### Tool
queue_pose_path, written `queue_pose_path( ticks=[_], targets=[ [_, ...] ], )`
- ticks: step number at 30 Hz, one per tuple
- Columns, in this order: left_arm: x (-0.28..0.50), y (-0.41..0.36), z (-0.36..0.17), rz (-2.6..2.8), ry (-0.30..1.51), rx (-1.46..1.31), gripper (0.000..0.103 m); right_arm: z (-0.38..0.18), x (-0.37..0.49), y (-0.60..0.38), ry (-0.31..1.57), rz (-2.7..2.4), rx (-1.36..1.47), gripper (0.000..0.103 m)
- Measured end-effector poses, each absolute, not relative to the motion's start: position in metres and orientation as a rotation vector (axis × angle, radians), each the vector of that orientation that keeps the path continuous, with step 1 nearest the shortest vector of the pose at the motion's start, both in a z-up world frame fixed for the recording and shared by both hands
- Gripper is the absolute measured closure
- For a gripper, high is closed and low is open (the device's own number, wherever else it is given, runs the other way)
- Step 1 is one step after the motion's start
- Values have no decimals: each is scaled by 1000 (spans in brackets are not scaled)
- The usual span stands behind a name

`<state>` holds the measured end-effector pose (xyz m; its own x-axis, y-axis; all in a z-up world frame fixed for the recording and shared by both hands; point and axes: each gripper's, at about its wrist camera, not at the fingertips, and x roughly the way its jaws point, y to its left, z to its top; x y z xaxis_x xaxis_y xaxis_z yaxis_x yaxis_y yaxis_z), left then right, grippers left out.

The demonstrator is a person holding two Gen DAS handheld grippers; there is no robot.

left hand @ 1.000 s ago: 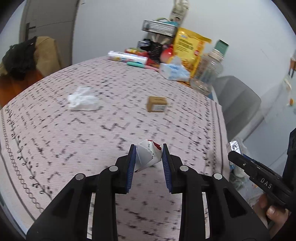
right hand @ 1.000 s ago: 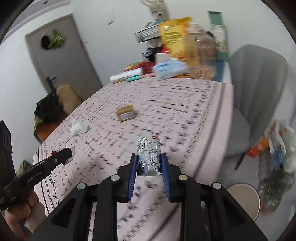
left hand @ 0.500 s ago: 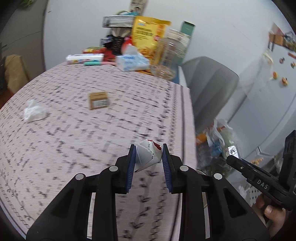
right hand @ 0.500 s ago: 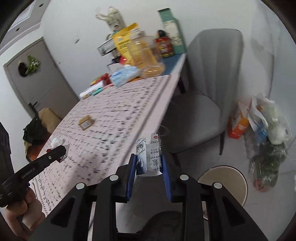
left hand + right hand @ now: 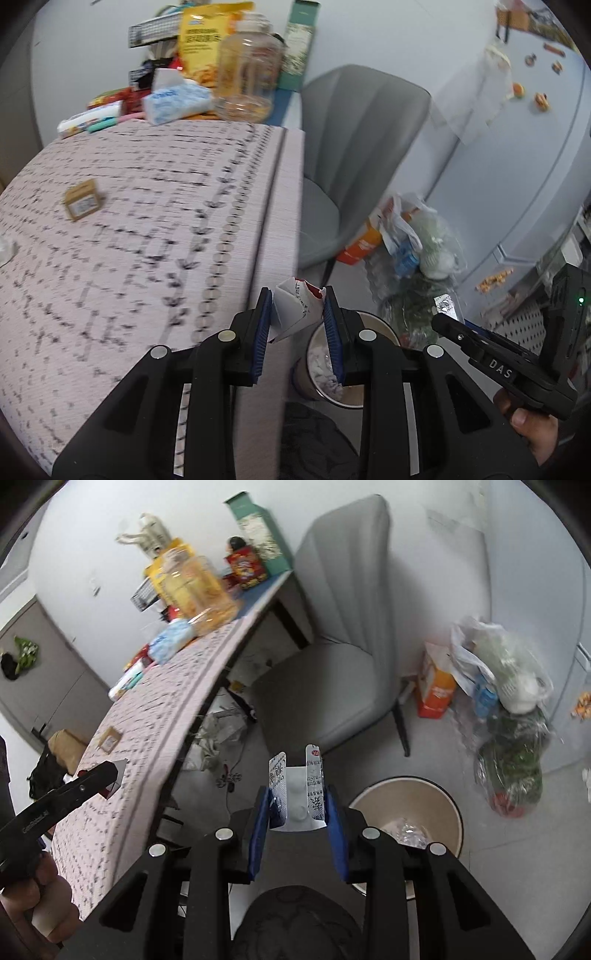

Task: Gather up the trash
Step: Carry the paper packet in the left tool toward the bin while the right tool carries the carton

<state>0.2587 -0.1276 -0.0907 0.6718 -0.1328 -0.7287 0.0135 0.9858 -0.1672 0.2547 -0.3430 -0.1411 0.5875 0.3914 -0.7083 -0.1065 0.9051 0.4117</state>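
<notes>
My left gripper (image 5: 297, 314) is shut on a crumpled white and red paper wrapper (image 5: 295, 308), held past the table's right edge above a round beige trash bin (image 5: 328, 365) with white scraps inside. My right gripper (image 5: 297, 797) is shut on a folded blister pack (image 5: 297, 794) with blue print, held over the floor just left of the same bin (image 5: 410, 812). A small brown box (image 5: 82, 199) lies on the patterned tablecloth (image 5: 147, 221). Each gripper's body shows in the other's view, at the right edge (image 5: 498, 358) and the left edge (image 5: 62, 797).
A grey chair (image 5: 332, 646) stands by the table's far end. Plastic bags and an orange carton (image 5: 436, 686) sit on the floor by the wall. A jar (image 5: 247, 74), tissue pack (image 5: 173, 99) and snack bags crowd the table's far end.
Both grippers have swung right, off the table and down toward the bin, still holding their trash. The bin has come into both views.
</notes>
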Motion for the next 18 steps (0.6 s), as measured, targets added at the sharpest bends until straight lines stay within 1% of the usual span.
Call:
queue_pose_path(
  ticks=[8, 10, 11, 14, 18],
  targets=[
    [278, -174, -104, -140, 873, -81, 75, -175, 268, -379, 937, 260, 397, 68],
    [282, -183, -110, -150, 889, -69, 75, -182, 269, -381, 931, 278, 396, 56],
    [283, -187, -113, -155, 897, -64, 75, -186, 270, -384, 932, 276, 405, 45],
    [287, -199, -121, -167, 918, -47, 75, -196, 270, -396, 942, 255, 433, 44],
    [294, -215, -131, -188, 944, -29, 75, -206, 267, -417, 943, 215, 475, 40]
  ],
)
